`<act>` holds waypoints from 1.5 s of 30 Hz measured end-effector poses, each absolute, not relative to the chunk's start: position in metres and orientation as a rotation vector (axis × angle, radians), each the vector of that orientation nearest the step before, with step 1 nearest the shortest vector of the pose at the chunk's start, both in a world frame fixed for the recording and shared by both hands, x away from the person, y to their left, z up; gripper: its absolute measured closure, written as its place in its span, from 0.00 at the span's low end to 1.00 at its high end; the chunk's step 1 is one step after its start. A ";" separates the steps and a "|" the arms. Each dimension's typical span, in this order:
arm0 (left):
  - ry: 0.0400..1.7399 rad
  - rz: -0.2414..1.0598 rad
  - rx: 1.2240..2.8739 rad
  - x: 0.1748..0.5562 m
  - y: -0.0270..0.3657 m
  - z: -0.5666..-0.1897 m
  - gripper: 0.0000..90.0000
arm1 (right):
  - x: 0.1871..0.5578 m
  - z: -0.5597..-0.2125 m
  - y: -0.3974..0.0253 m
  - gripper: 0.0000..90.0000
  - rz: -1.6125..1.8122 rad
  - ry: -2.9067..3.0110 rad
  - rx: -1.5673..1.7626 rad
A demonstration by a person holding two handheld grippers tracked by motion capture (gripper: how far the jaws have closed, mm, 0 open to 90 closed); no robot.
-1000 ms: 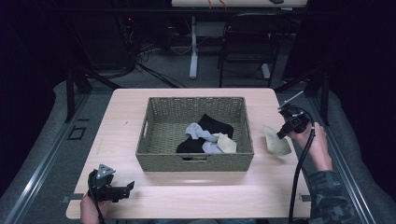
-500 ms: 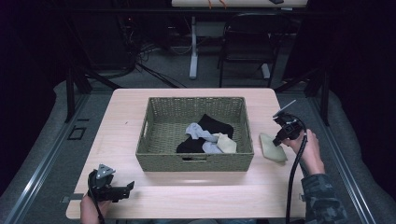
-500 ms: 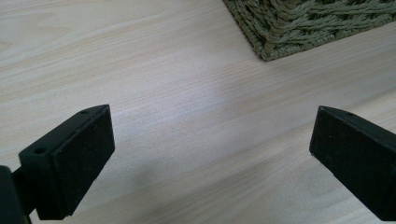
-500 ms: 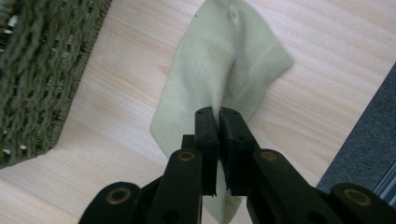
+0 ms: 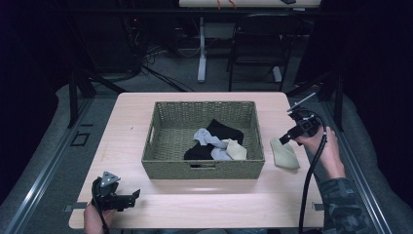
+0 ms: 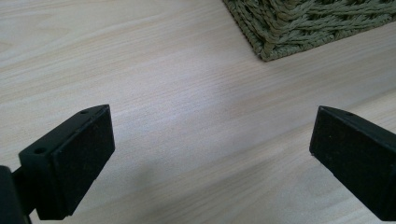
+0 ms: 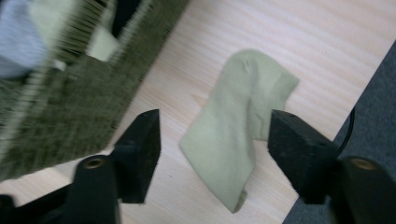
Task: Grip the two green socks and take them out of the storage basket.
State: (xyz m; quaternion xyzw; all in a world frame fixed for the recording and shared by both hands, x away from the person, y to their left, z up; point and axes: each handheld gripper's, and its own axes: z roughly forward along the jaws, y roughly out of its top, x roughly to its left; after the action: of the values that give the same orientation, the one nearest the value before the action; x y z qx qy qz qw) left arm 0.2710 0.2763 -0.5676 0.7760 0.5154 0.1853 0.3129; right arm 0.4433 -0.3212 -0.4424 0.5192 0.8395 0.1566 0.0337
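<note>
Hovering your right claw (image 5: 287, 139) over the pale green sock (image 5: 284, 154) at the right middle of the high view — its jaws stand spread, one on each side of the sock in the right gripper view (image 7: 215, 140), nothing pinched. That sock lies flat on the desk (image 5: 126, 126), just beside the right wall of the woven basket (image 5: 160, 161), not touching it as far as I can tell. Inside the basket sit a black sock (image 5: 221, 131), a light grey sock (image 5: 207, 137) and a cream sock (image 5: 236, 151), bunched together in the centre-right part. Your left claw (image 5: 131, 197) rests low at the lower left of the high view, near the desk's front edge, well apart from the basket — jaws spread wide and empty in the left gripper view (image 6: 210, 158), with bare wood between them and a basket corner at the upper right of that frame.
</note>
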 end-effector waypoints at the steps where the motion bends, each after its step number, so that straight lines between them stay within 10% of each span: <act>1: 1.359 0.490 2.048 0.271 0.276 -0.568 0.00 | 0.443 -0.437 -0.319 0.32 0.490 2.595 1.579; 19: 1.357 0.488 2.047 0.271 0.276 -0.568 0.00 | 0.447 -0.384 -0.263 0.06 0.599 2.645 1.363; 45: 1.357 0.479 2.050 0.271 0.277 -0.568 0.00 | 0.470 -0.390 -0.174 0.06 0.617 2.744 1.153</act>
State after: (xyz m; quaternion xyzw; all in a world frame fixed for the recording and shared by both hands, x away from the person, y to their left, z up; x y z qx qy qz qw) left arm 0.2713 0.2767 -0.5683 0.7774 0.5144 0.1815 0.3132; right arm 0.4696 -0.1744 -0.3898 0.3787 0.9016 0.2027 0.0508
